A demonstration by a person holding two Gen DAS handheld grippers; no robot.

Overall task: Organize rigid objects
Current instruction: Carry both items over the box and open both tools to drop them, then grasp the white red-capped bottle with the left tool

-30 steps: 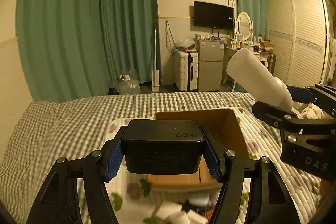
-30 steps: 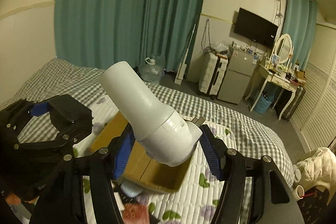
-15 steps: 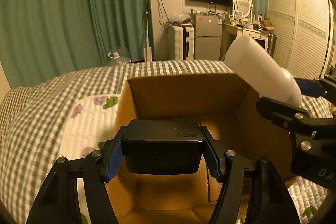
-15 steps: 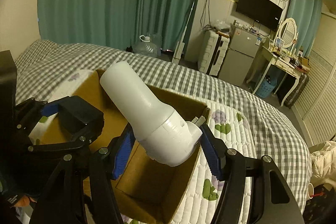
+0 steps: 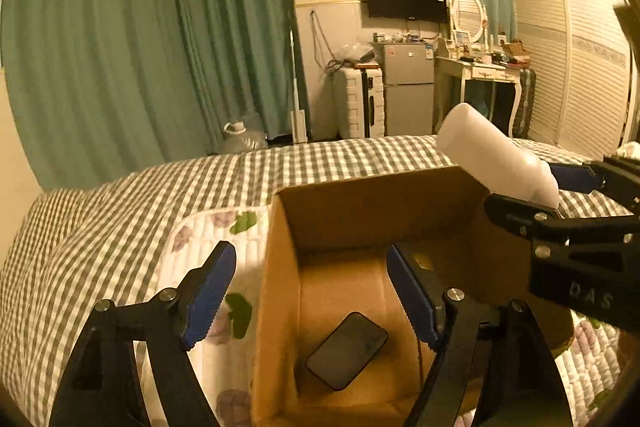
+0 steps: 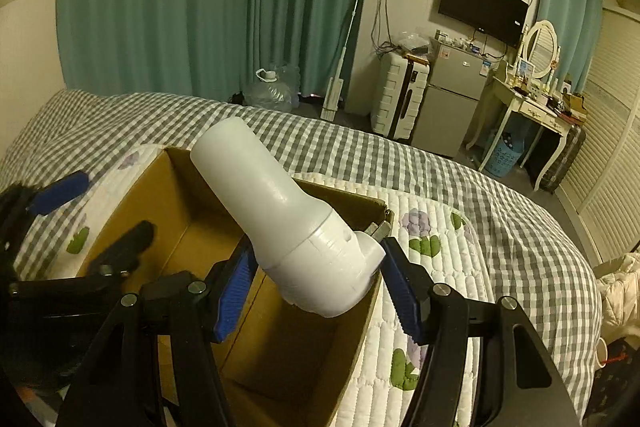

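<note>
An open cardboard box stands on the bed; it also shows in the right wrist view. A black charger block lies on the box floor. My left gripper is open and empty, straddling the box's left wall above the block. My right gripper is shut on the base of a white plastic bottle, held tilted over the box's right side. The bottle also shows in the left wrist view.
The bed has a grey checked cover and a white floral quilt. Beyond it stand green curtains, a white suitcase, a small fridge and a dressing table.
My left gripper has opened and let go of the black block, which now lies on the box floor. The right gripper still holds the bottle over the box.
</note>
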